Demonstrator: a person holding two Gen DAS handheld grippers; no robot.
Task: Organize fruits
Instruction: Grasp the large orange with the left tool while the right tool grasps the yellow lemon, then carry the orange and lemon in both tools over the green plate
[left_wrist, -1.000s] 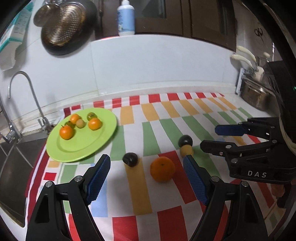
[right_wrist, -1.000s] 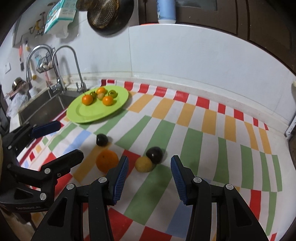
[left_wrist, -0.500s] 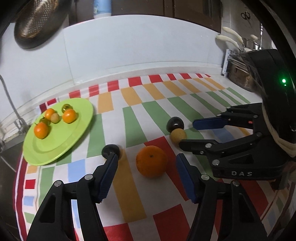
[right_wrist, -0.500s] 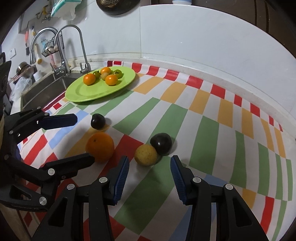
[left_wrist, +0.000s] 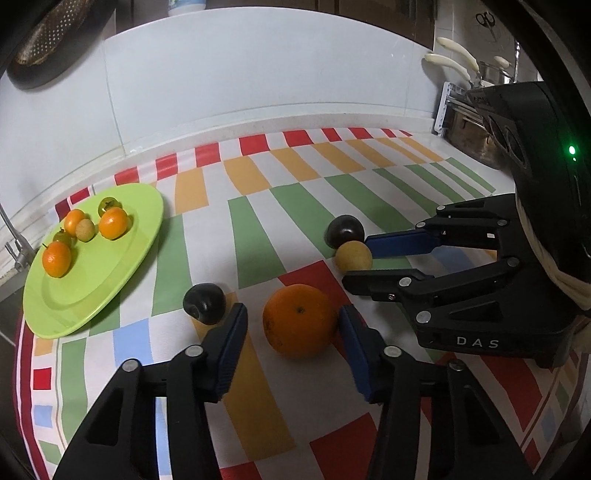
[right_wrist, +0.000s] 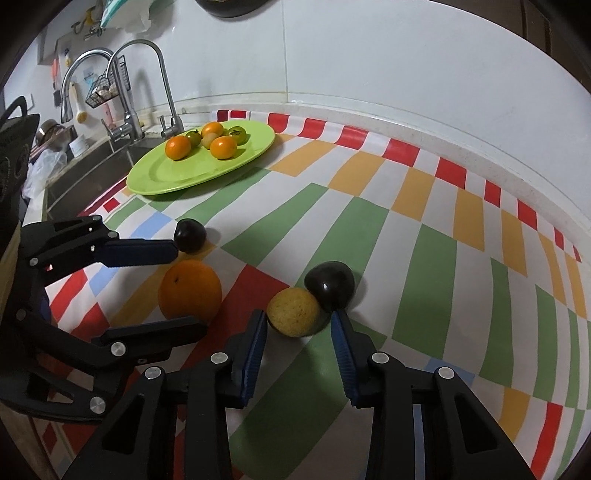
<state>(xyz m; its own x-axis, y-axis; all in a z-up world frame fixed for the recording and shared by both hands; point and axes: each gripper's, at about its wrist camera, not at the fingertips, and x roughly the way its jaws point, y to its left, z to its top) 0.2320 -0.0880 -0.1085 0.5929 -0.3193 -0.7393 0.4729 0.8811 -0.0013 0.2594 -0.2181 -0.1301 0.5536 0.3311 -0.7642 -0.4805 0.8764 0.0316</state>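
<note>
Small fruits are already sitting on the green plate (left_wrist: 92, 295), and I'm closing my left gripper (left_wrist: 291, 332) around the big orange (left_wrist: 300, 320) and my right gripper (right_wrist: 298, 334) around the yellow fruit (right_wrist: 293, 312), neither pinched yet.

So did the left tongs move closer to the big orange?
Yes. The left tongs came down toward the big orange on the striped cloth, their jaws closing around it but not yet pressing.

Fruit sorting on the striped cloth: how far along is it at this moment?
Done: six small fruits lie on the green plate. In hand: left tongs have been closing around the big orange, right tongs around the yellow round fruit; neither is gripped. Left: two dark round fruits.
</note>
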